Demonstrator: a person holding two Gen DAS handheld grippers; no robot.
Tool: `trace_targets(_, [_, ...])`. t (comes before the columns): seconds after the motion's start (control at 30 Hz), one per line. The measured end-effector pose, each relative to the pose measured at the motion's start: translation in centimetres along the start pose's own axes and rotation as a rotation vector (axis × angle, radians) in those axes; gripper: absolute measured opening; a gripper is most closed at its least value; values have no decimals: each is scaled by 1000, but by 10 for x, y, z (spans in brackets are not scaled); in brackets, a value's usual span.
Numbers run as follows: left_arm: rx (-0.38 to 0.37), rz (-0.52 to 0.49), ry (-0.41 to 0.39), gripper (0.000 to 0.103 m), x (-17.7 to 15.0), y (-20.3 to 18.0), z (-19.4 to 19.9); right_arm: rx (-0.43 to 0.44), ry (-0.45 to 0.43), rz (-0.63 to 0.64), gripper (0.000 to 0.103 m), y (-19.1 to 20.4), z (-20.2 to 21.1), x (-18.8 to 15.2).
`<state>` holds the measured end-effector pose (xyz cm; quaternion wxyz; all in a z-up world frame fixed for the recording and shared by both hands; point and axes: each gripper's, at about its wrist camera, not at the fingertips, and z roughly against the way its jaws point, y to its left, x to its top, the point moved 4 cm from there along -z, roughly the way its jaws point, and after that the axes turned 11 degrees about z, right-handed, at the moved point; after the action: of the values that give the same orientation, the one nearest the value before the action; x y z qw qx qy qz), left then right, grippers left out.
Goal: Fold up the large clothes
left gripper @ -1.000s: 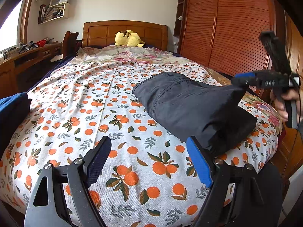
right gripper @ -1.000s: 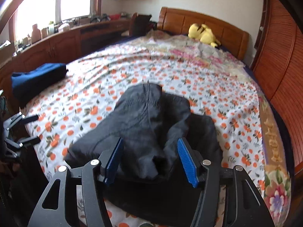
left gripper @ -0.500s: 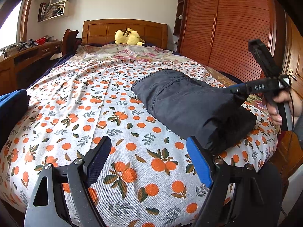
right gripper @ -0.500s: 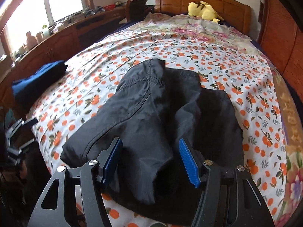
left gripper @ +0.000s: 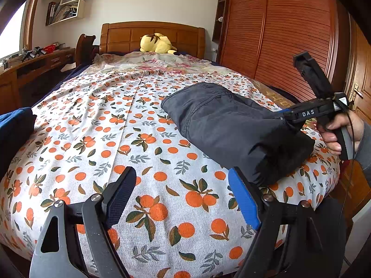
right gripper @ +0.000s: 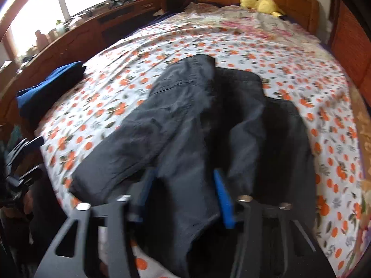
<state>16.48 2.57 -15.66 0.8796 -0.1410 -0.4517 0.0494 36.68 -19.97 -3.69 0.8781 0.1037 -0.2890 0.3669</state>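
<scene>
Dark trousers (right gripper: 185,120) — right gripper (right gripper: 183,190)

Two grippers: left gripper (left gripper: 183,199), right gripper (right gripper: 183,197). Two fingers each; one blue pad showing on the left unit, two on the right.

One dark grey garment (left gripper: 229,127), folded over, at the near right of the bed.

One blue folded cloth (right gripper: 48,90) at the bed's left edge.

One bed (left gripper: 97,125), orange-print sheet; one wooden headboard (left gripper: 129,34).

One yellow plush toy (left gripper: 156,44) at the headboard.

One wall shelf (left gripper: 67,11), books on it, number unclear.

One person's hand (left gripper: 340,132) visible, on the right gripper's handle.

One louvred wardrobe (left gripper: 283,34), at least two door panels in view.
</scene>
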Motion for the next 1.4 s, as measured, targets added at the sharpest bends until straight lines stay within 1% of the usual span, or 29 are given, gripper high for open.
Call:
trace_targets(0.03, [0,1,1,82,0,0,0,20,-6,15,18,3,1,0])
trace_targets(0.07, [-3,2,1,82,0,0,0,21,-18,46,14,8,4,-1])
trace_targets(0.13, [-8,5,6,82,-2,0,-2,22,-34,91,11,17,9,-1])
trace_targets(0.2, [-11,4,10,82,-3,-2,-3,18,-78,113,8,23,21,1])
trace_targets(0.27, [-15,0,15,82,-4,-4,-4,-25,-128,146,7,27,38,6])
trace_targets(0.37, [-18,-9,16,82,-6,-8,-4,-77,-204,162,7,29,66,20])
trace_targets(0.47, [-26,-11,12,82,-5,-11,-2,-126,-239,179,7,28,87,26])
trace_targets(0.53, [-33,-8,9,82,-5,-12,-1,-126,-261,179,7,24,101,24])
trace_targets(0.63, [-44,-1,12,82,-6,-13,-4,-182,-289,166,6,14,122,7])
trace_targets(0.7, [-51,-1,18,82,-7,-15,-5,-220,-300,117,6,-3,137,-12])
trace_targets(0.77, [-58,-4,21,82,-9,-17,-6,-260,-290,50,6,-25,143,-35])
trace_targets(0.83, [-66,-7,27,82,-10,-18,-6,-293,-250,-36,6,-52,136,-64])
trace_targets(0.87, [-68,-8,28,82,-11,-19,-6,-302,-217,-81,6,-65,126,-82])
trace_targets(0.93, [-71,-11,30,82,-12,-20,-6,-304,-118,-138,6,-81,95,-113])
trace_targets(0.97, [-69,-12,31,82,-11,-19,-6,-297,-75,-162,7,-85,80,-126])
trace_targets(1.03, [-67,-11,28,82,-10,-19,-5,-307,-43,-198,8,-85,63,-138])
trace_targets(1.07, [-65,-12,27,82,-9,-18,-5,-317,-43,-204,11,-83,61,-136])
trace_targets(1.1, [-62,-14,25,82,-9,-18,-4,-335,-49,-199,16,-78,61,-130])
trace_targets(1.17, [-62,-17,21,82,-8,-19,-2,-404,-62,-174,19,-75,66,-115])
trace_targets(1.23, [-66,-15,16,82,-7,-20,-1,-441,-113,-180,25,-72,75,-102])
trace_targets(1.3, [-70,-12,17,82,-8,-20,-1,-431,-169,-171,36,-58,82,-94])
trace_targets(1.4, [-68,-16,20,82,-9,-20,-1,-414,-224,-131,43,-35,86,-81])
